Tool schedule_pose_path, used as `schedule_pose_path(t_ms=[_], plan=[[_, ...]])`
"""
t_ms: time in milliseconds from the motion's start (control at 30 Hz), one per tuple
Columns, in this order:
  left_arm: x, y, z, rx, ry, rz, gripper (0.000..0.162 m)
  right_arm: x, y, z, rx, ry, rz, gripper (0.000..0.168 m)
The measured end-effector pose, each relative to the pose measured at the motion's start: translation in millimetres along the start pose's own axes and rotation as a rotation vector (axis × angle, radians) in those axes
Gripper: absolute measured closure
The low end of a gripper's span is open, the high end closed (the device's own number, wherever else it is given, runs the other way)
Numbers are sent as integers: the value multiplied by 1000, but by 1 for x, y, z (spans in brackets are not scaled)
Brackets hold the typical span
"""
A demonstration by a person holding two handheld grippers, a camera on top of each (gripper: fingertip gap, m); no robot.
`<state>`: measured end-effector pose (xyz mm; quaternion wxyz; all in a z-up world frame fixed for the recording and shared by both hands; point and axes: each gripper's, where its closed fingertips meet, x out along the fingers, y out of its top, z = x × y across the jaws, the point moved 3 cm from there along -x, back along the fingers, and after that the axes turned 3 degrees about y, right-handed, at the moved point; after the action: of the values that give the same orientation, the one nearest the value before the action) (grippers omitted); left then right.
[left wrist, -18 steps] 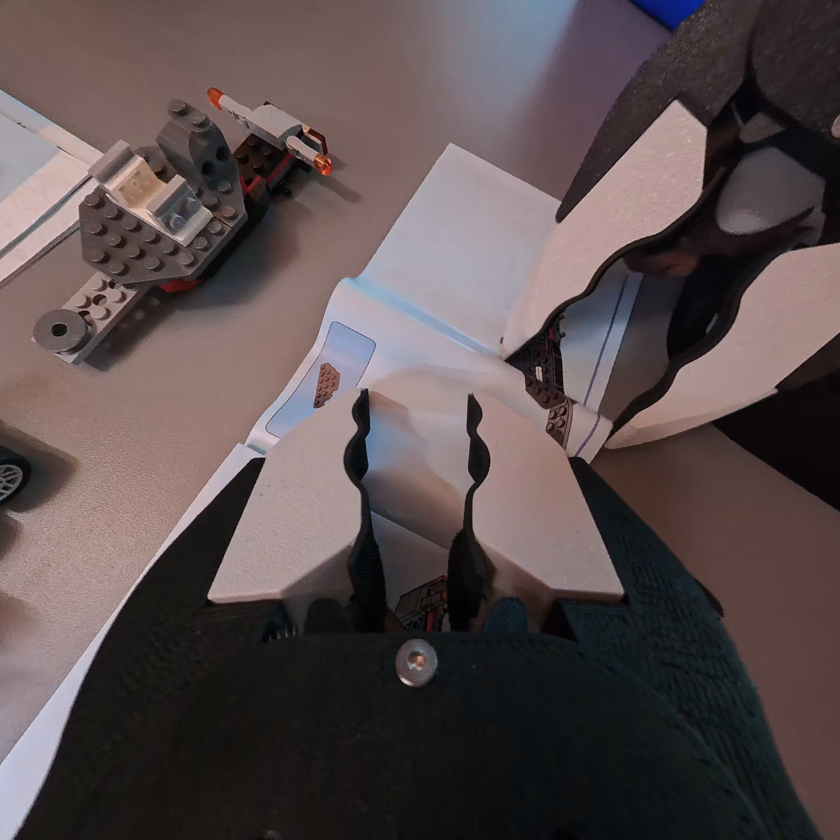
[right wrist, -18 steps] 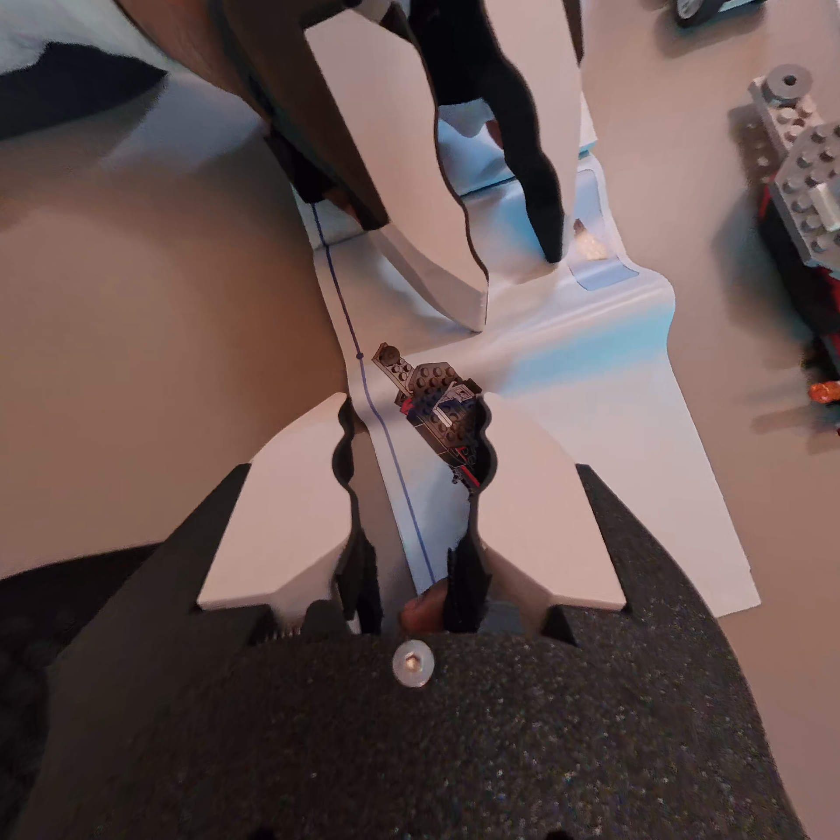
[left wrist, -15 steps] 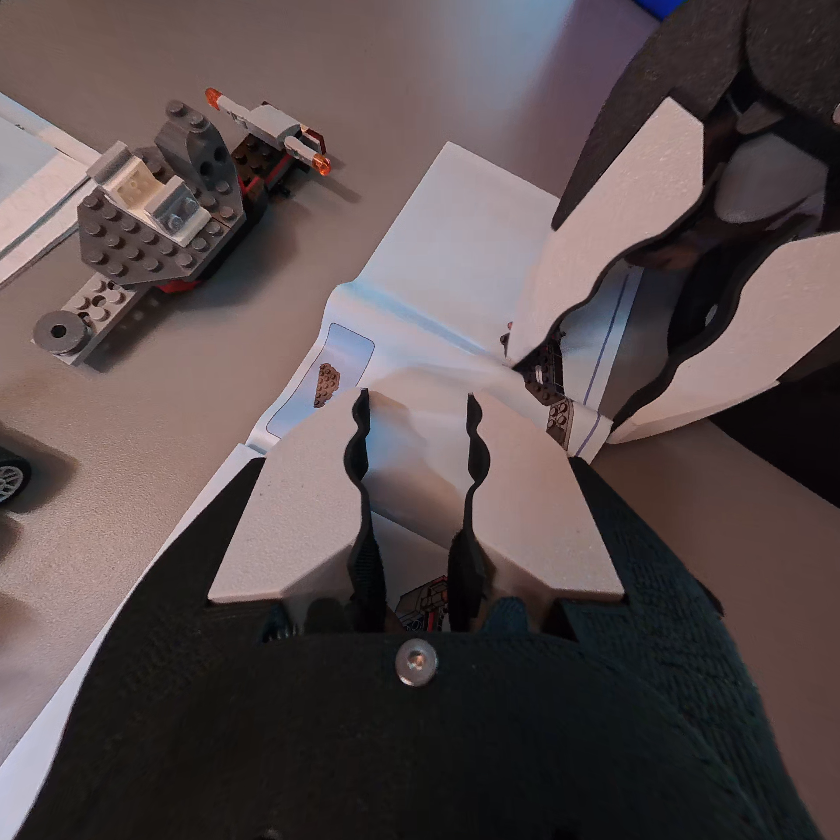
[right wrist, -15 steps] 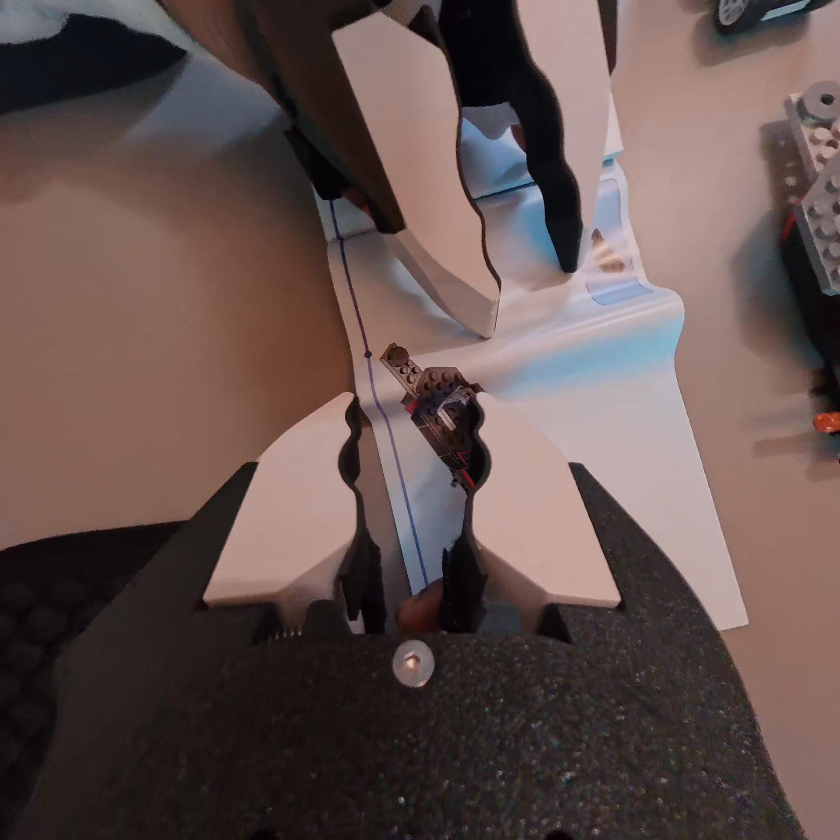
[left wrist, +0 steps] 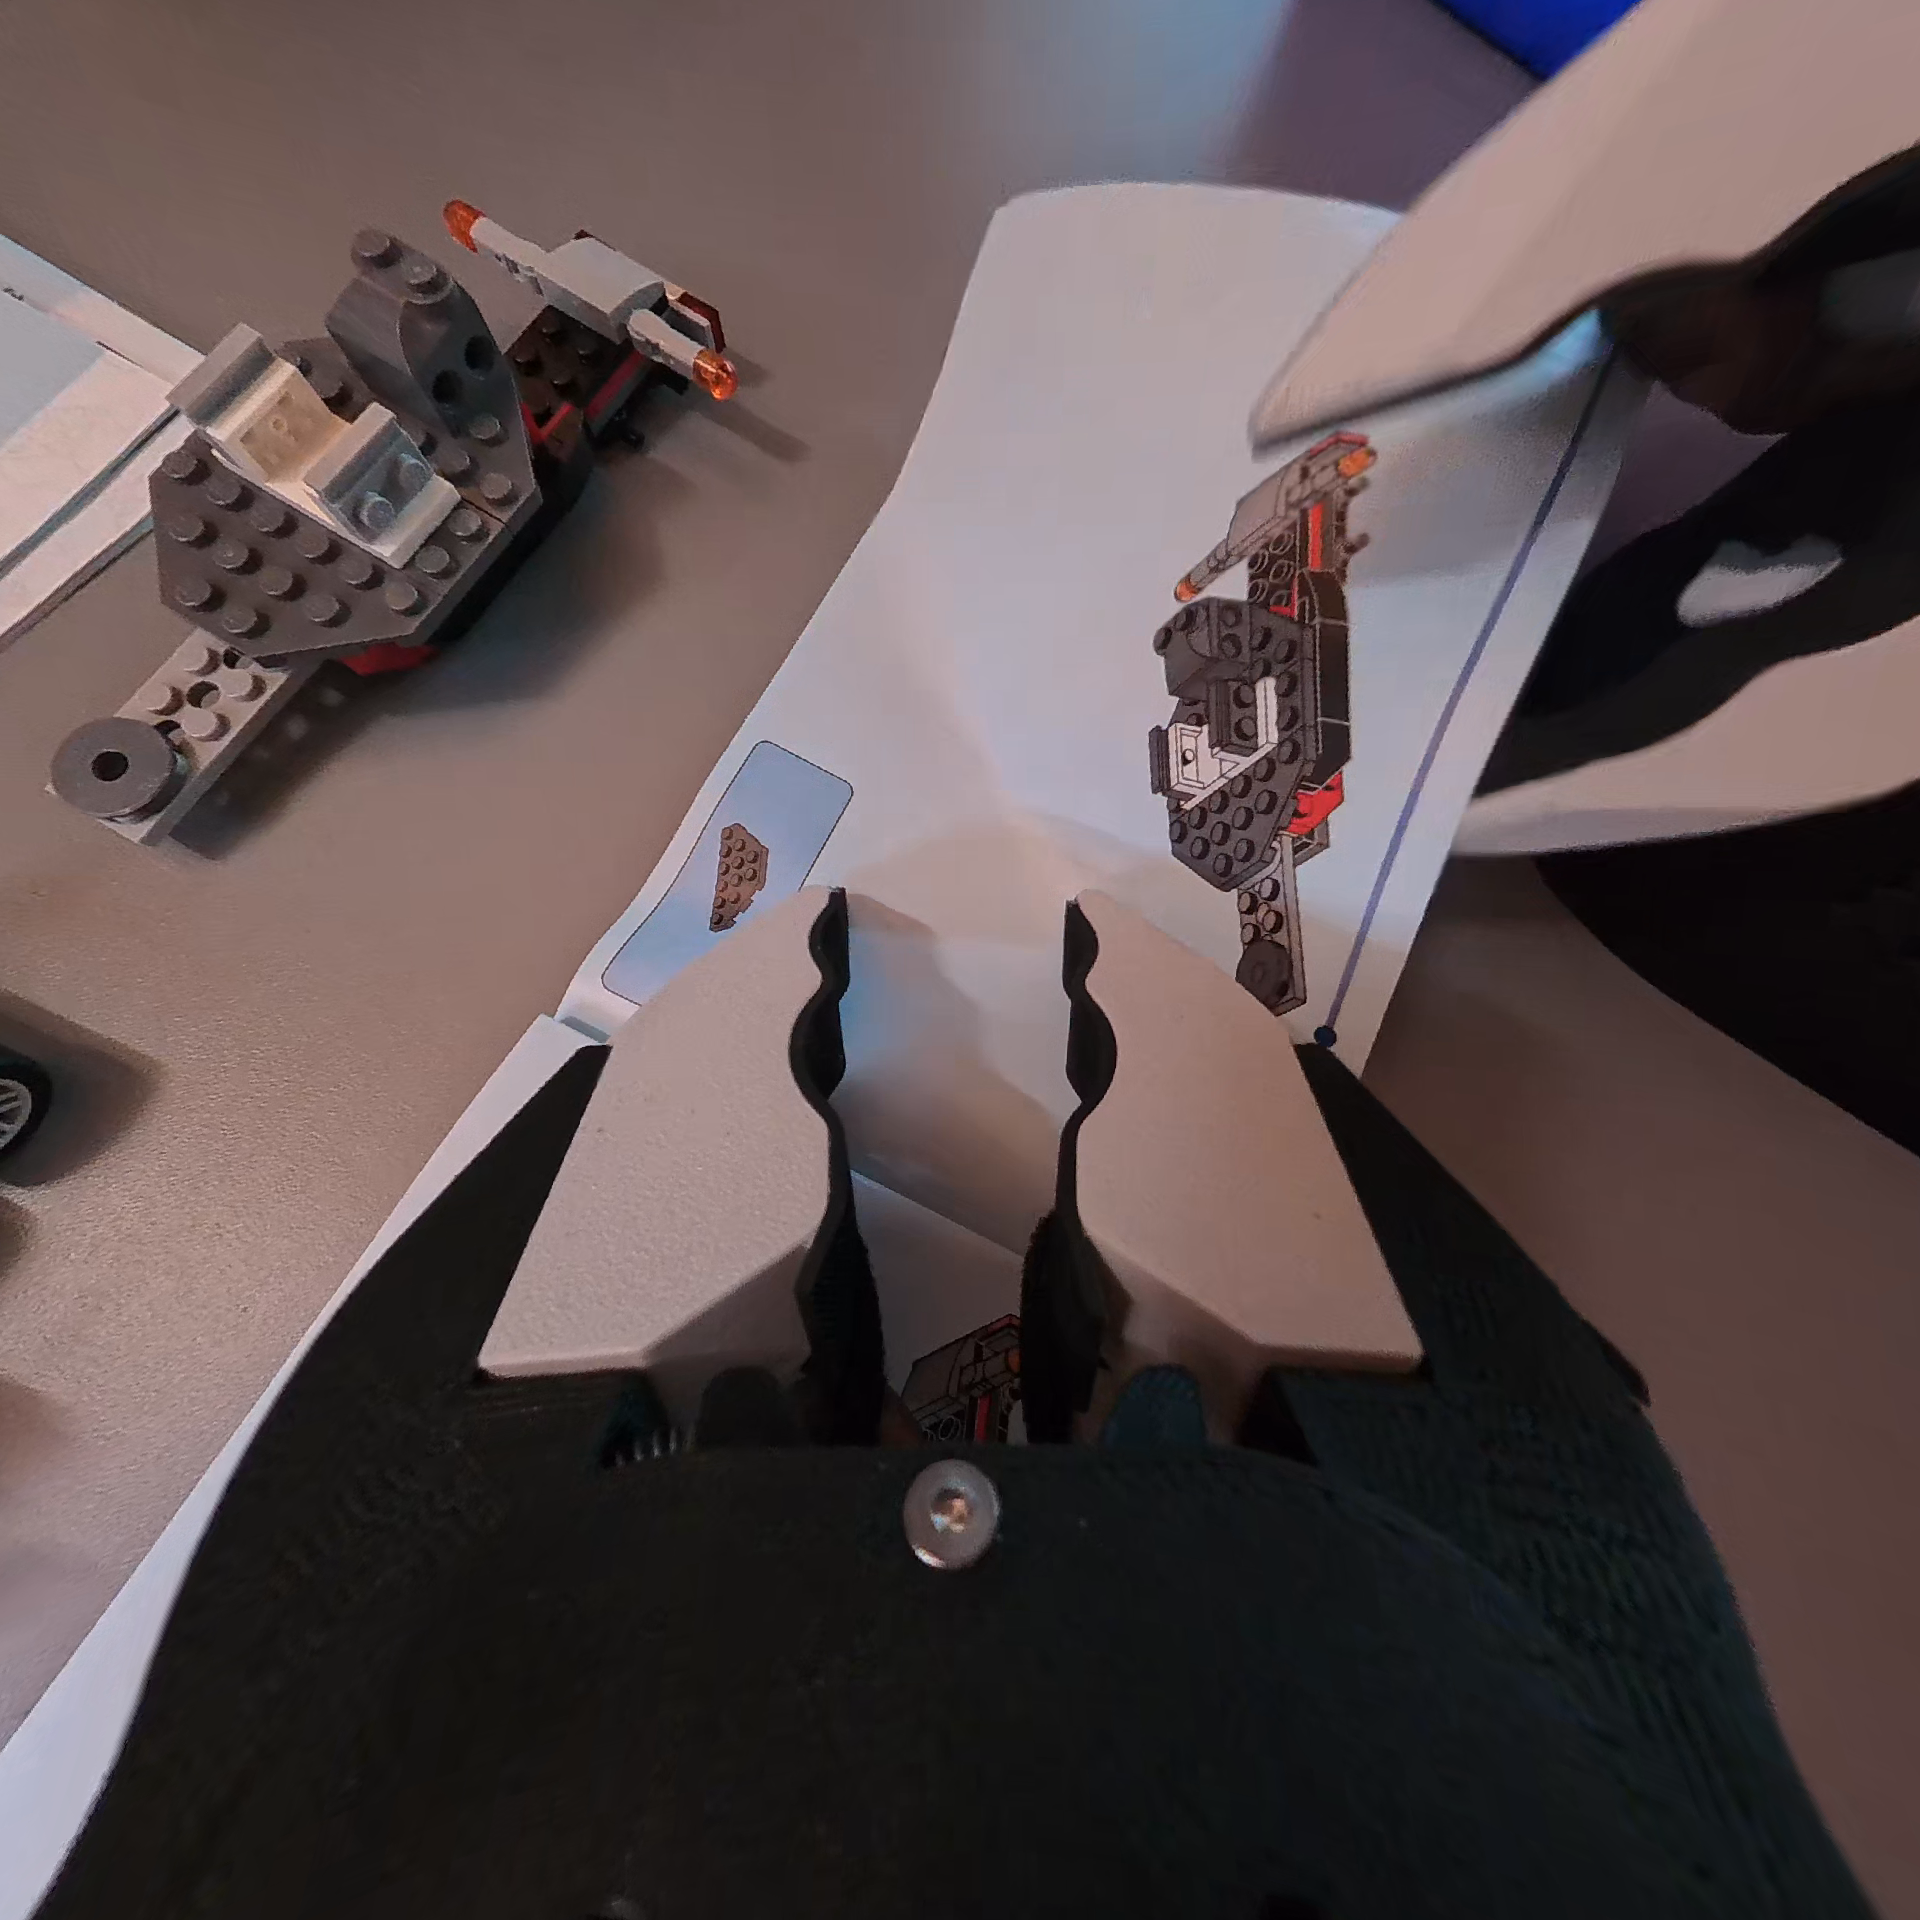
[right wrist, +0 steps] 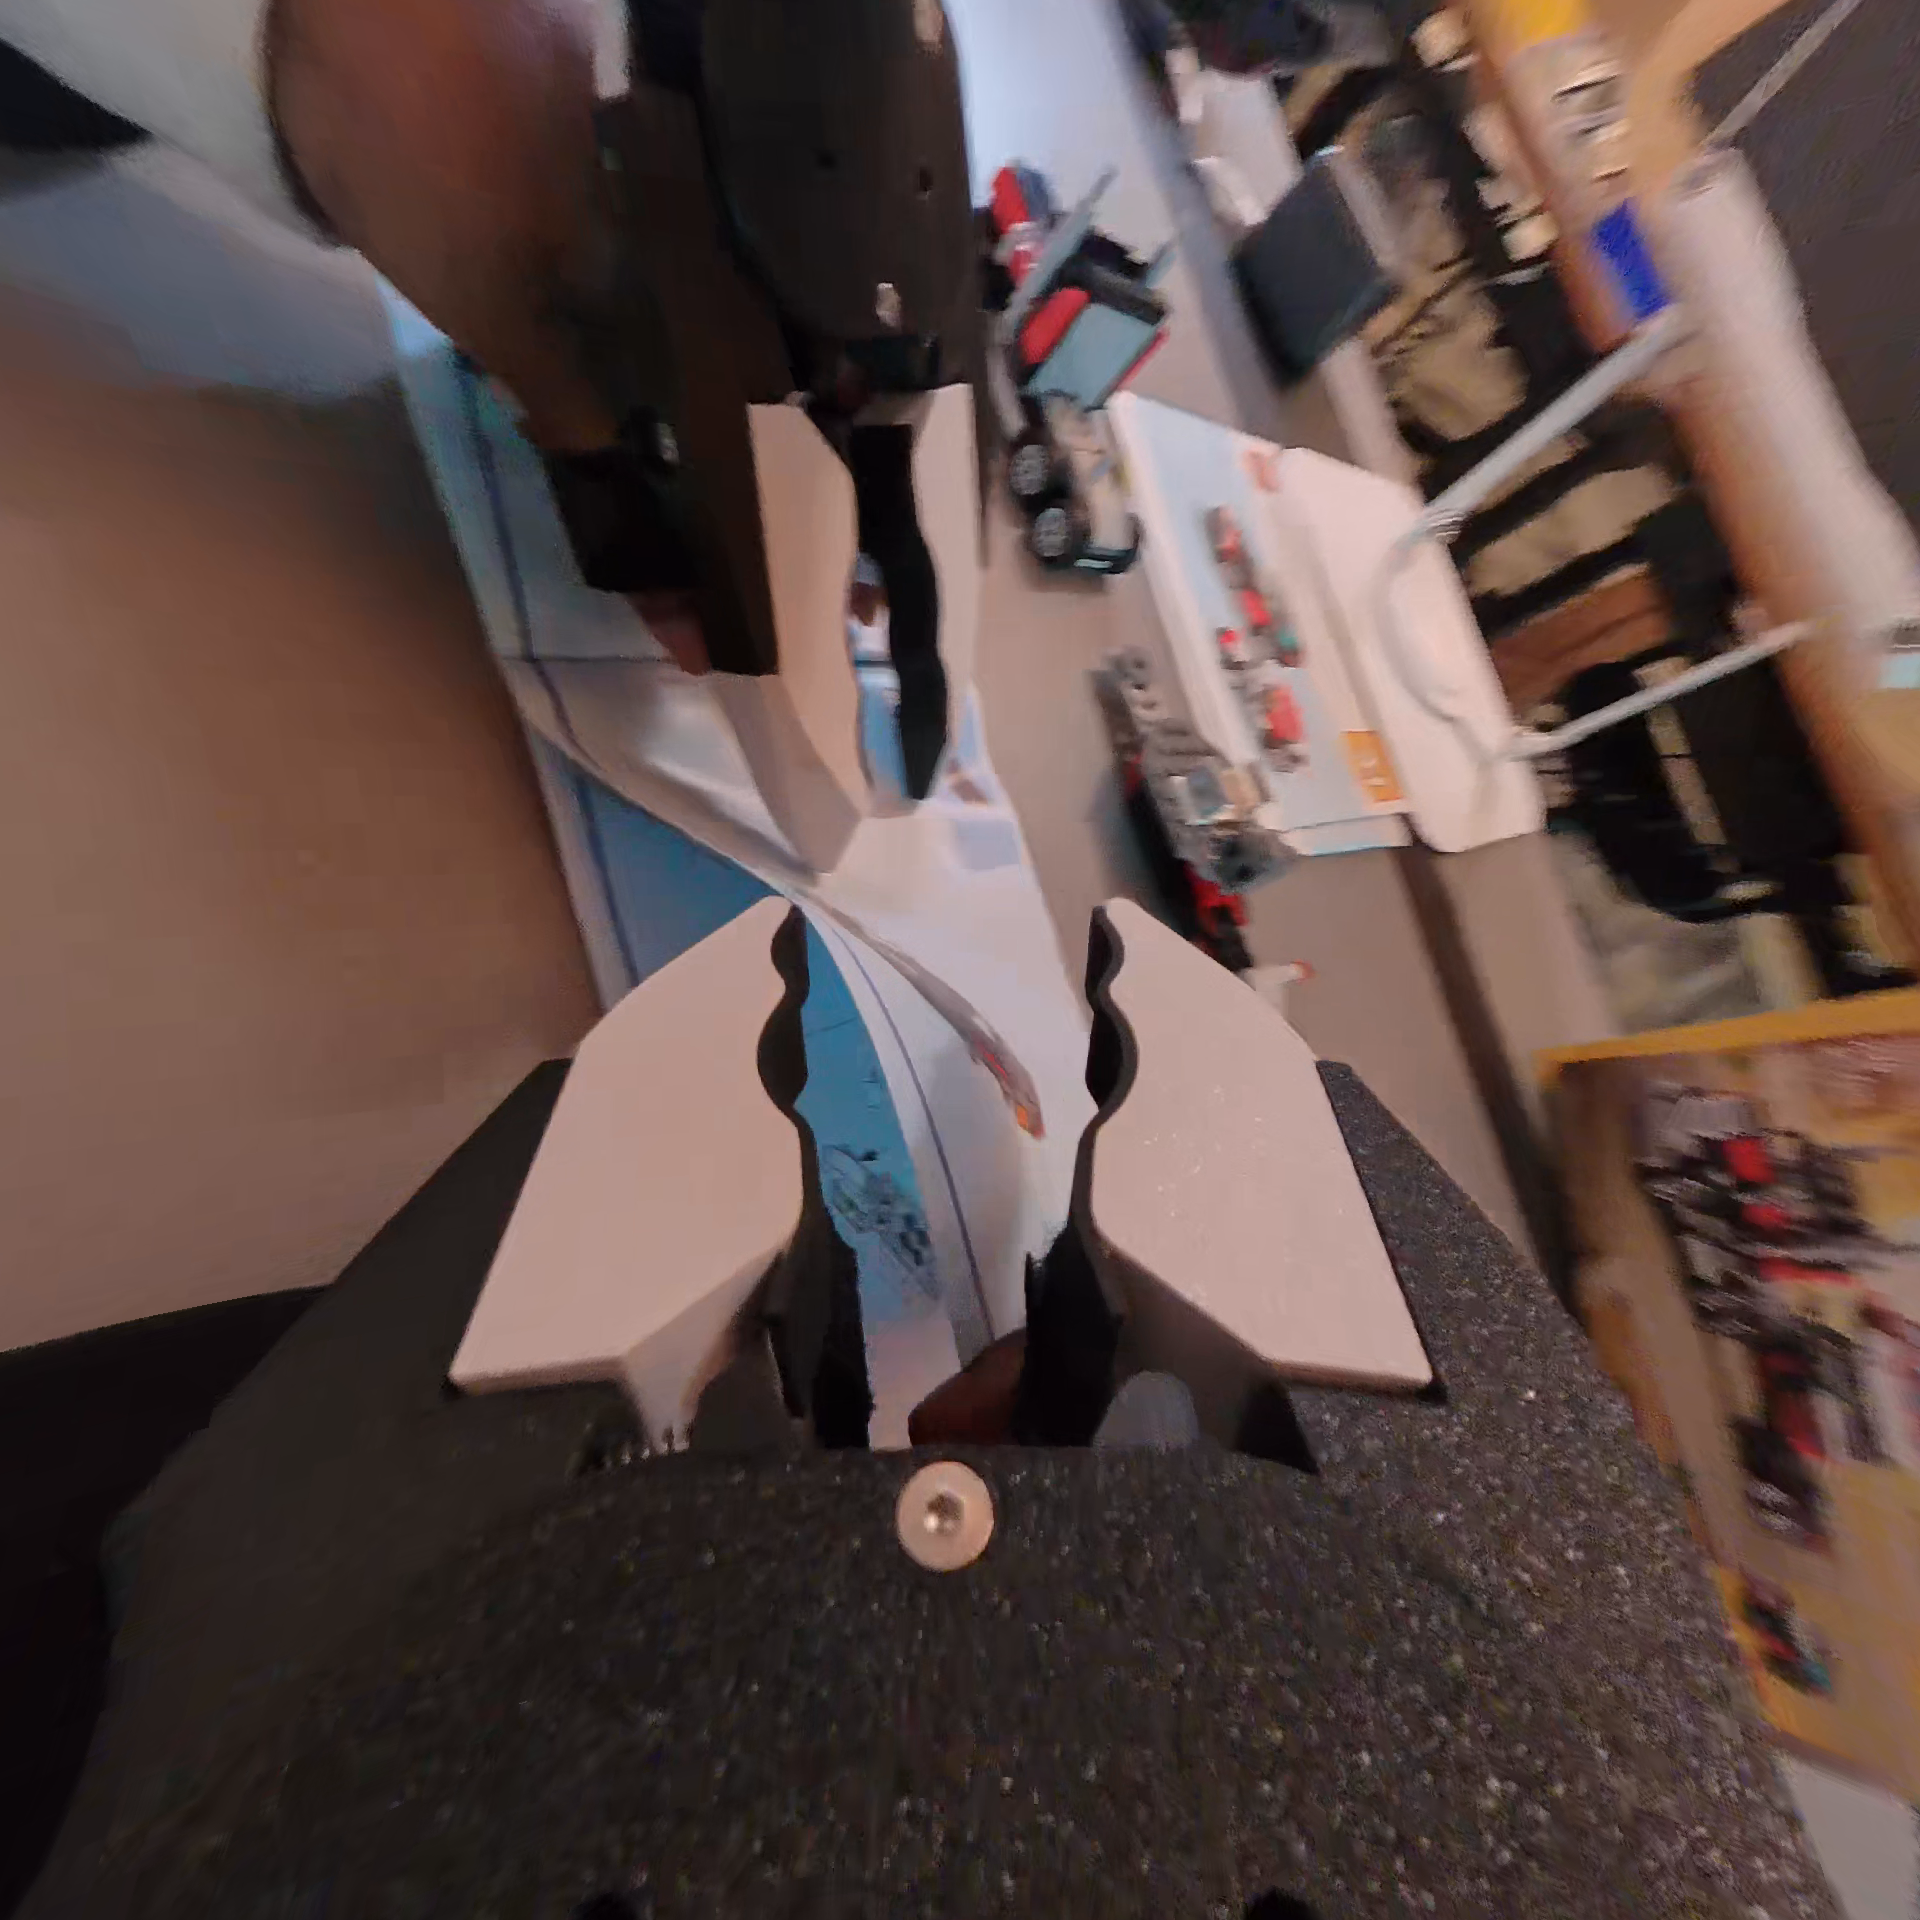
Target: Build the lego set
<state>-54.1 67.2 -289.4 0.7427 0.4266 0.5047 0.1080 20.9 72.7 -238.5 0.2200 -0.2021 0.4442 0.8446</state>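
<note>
The partly built grey and black lego model [left wrist: 343,520] with orange-tipped rods lies on the table at the upper left. It shows blurred in the right wrist view [right wrist: 1195,790]. The open instruction booklet [left wrist: 1039,520] lies under my left gripper [left wrist: 951,914], which is open and empty with its tips on the page. My right gripper [right wrist: 945,925] is open, and a curled-up page [right wrist: 935,966] runs between its jaws. Its fingers [left wrist: 1507,291] show blurred at the upper right of the left wrist view, at the page's far edge. The left gripper [right wrist: 883,800] also shows ahead in the right wrist view.
A black wheel [left wrist: 16,1091] lies at the left edge. A white sheet [left wrist: 62,416] lies at the far left. The right wrist view shows a lego truck [right wrist: 1081,353], a white sheet with printed parts [right wrist: 1330,644] and a yellow box [right wrist: 1766,1299].
My right gripper has swung up and away, raising the page's far edge. The printed model picture is now uncovered. My left gripper and the lego model have not moved.
</note>
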Motion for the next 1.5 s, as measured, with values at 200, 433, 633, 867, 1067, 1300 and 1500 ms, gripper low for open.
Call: schedule_pose_path(t_ms=[200,433,633,867,1067,1300,1500], plan=[[-13,12,7,3,-89,136,126,-2,1,10,10,-197,52,128],[-55,38,50,197,-214,312,121,1,15,8,-110,-142,26,159],[-47,33,49,294,59,265,160,-3,28,7,-119,-82,-1,160],[-73,27,34,-174,-141,468,162,-20,50,30,412,-127,367,120],[-81,24,27,-375,-276,578,162,-28,44,32,1016,-46,676,99],[-78,22,31,-405,-323,577,162,-14,37,23,1066,-37,624,101],[-72,21,35,-371,-312,540,162,-3,32,22,1009,-123,461,85]])
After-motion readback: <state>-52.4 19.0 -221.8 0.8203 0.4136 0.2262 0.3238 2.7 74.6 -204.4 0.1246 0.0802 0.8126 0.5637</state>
